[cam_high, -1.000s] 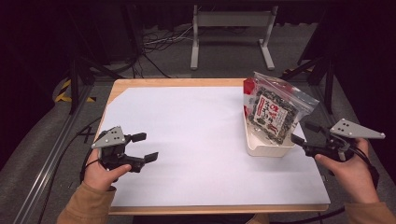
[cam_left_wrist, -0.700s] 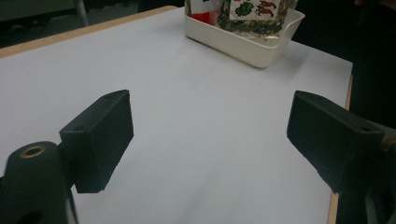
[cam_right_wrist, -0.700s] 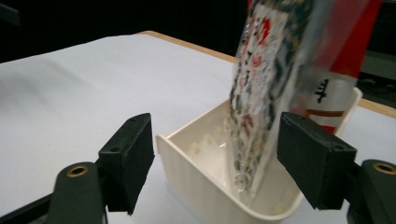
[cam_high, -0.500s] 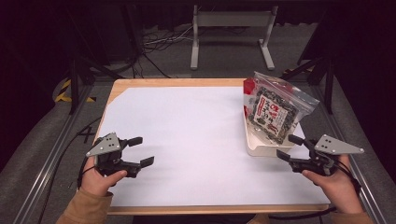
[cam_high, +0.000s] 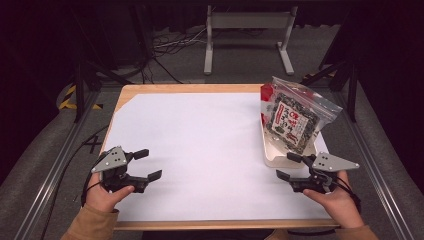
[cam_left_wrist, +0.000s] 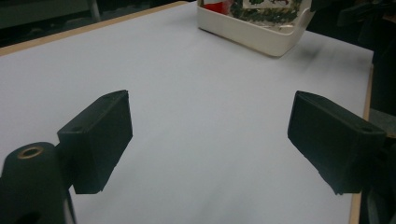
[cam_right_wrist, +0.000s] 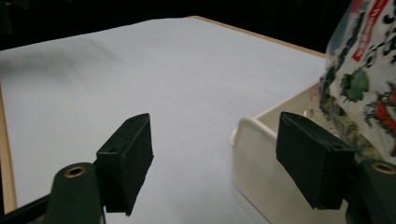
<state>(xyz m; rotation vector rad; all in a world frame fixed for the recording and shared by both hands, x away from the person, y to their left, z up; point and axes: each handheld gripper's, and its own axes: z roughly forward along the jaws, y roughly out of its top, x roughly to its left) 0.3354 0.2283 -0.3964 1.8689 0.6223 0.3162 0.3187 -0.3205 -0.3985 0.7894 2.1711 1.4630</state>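
A clear plastic bag of dark printed snacks stands in a cream rectangular plastic tray at the white-covered wooden worktop's right side. Left tongs and right tongs both gape wide, holding nothing.

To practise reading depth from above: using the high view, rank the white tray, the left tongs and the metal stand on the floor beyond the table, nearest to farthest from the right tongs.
1. White tray: just ahead of the right tongs, at the table's right edge.
2. Left tongs: across the table, near the front left.
3. Metal stand: on the floor beyond the far edge.
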